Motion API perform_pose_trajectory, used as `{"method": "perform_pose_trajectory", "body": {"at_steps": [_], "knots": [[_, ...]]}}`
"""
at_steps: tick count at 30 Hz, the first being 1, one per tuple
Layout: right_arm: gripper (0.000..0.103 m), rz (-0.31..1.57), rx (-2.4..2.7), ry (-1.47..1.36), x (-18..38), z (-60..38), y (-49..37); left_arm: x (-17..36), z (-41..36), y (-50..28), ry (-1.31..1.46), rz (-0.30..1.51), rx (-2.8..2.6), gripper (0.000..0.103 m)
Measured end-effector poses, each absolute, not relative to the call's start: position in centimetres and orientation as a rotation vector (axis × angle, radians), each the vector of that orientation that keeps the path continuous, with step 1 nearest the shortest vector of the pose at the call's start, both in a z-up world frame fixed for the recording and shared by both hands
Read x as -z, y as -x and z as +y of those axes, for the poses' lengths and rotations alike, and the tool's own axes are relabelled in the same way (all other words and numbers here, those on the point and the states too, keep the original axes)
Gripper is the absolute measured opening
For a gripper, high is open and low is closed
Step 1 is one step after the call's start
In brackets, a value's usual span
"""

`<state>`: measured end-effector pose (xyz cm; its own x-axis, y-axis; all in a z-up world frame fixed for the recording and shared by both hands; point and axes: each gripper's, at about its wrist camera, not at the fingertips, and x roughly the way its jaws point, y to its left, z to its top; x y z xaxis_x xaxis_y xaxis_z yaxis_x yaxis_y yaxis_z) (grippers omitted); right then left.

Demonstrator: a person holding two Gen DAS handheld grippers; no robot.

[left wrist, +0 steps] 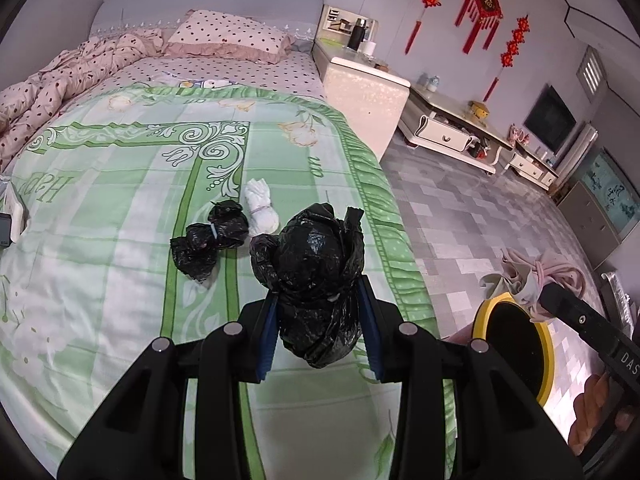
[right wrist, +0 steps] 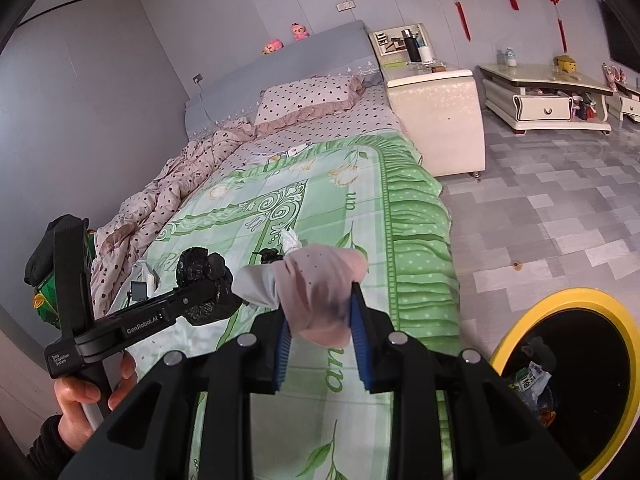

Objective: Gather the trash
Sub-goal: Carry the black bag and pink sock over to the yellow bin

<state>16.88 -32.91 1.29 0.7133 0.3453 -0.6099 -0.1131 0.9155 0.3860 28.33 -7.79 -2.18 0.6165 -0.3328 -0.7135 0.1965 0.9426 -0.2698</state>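
My left gripper [left wrist: 320,300] is shut on a tied black trash bag [left wrist: 316,276] and holds it above the green bedspread [left wrist: 120,280]. A smaller black bag [left wrist: 210,242] and a white bundle [left wrist: 260,210] lie on the bed just beyond it. My right gripper [right wrist: 320,320] is shut on a pinkish-grey cloth bundle [right wrist: 316,284], held over the bed's right edge. The left gripper with its black bag [right wrist: 206,284] shows at the left of the right wrist view. A yellow-rimmed black bin [right wrist: 572,360] stands on the floor beside the bed, also in the left wrist view [left wrist: 516,352].
A crumpled polka-dot quilt [left wrist: 60,80] and pillow [left wrist: 228,36] lie at the bed's head. A white nightstand [left wrist: 364,92] and low TV cabinet [left wrist: 452,128] stand along the wall. Grey tiled floor [left wrist: 460,220] lies right of the bed. The bin holds some trash [right wrist: 532,380].
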Motion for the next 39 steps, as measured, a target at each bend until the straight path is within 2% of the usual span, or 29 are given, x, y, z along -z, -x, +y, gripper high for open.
{"method": "perform_pose_trajectory", "body": {"at_steps": [25,39], "knots": [[0.025,0.627,-0.057,-0.418,-4.8,-46.9,-10.3,-2.8,-21.4,-23.9,0.114,0.841,0.541,0.034],[0.025,0.636,0.05,-0.457,-3.1,-52.7,-7.9,-0.9,-29.8,-22.5,0.073,0.889,0.67,0.035]]}}
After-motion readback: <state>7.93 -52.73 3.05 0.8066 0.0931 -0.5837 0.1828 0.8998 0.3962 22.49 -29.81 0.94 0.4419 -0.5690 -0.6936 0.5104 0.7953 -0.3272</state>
